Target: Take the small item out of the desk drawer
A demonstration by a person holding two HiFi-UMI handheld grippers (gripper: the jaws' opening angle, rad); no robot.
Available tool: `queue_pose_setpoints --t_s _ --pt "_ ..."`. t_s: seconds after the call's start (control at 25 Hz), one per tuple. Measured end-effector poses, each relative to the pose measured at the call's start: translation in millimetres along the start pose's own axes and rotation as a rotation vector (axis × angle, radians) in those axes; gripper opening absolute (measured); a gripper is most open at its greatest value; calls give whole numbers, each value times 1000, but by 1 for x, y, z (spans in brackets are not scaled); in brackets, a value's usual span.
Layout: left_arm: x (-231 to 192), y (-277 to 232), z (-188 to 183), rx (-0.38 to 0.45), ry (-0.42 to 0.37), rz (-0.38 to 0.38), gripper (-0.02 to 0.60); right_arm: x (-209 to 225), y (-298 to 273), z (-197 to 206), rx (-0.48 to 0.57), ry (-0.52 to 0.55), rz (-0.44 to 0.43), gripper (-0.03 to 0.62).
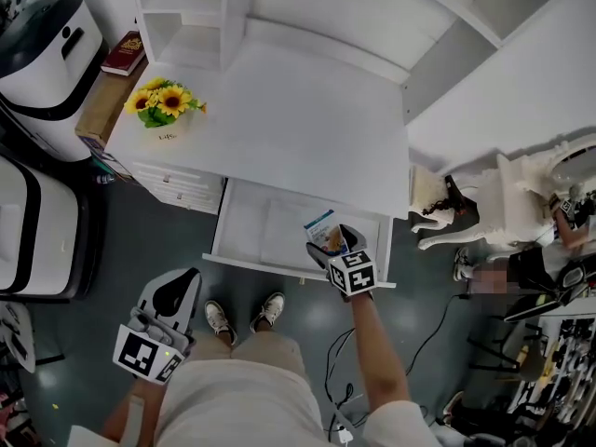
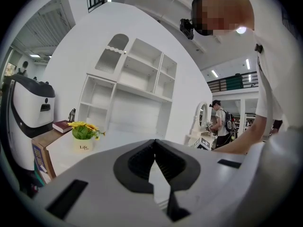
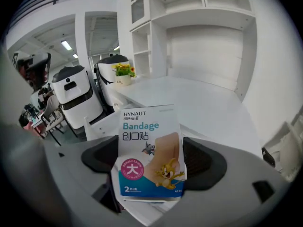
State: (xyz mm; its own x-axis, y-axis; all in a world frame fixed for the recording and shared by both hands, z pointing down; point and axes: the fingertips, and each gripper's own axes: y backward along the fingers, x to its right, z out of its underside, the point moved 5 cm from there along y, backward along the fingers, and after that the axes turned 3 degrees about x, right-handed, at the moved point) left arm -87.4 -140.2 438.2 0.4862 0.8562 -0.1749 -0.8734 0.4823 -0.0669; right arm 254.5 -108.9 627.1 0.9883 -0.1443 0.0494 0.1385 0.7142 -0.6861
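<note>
The white desk has its drawer pulled out toward me. My right gripper is shut on a small bandage packet, white and blue with a cartoon print, held above the drawer's right end. In the right gripper view the bandage packet stands upright between the dark pads. My left gripper hangs low at the left, well below the drawer front, near my legs. Its jaws are shut with nothing between them.
A pot of sunflowers stands at the desk's left end, with a red book beyond it. White-and-black machines stand at the left. A white ornate stool and another person are on the right. Cables lie on the floor.
</note>
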Motion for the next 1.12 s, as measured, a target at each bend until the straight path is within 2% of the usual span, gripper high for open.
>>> queue_pose_setpoints --t_s 0.44,0.88,1.12 --pt "-5 4 -18 74 -30 18 14 6 57 -43 265 -206 101 436" --pt "-18 2 -49 142 -81 -26 14 8 115 -98 516 -258 125 436" --pt "-18 -11 -66 174 -108 -53 14 19 146 -117 606 -277 111 436"
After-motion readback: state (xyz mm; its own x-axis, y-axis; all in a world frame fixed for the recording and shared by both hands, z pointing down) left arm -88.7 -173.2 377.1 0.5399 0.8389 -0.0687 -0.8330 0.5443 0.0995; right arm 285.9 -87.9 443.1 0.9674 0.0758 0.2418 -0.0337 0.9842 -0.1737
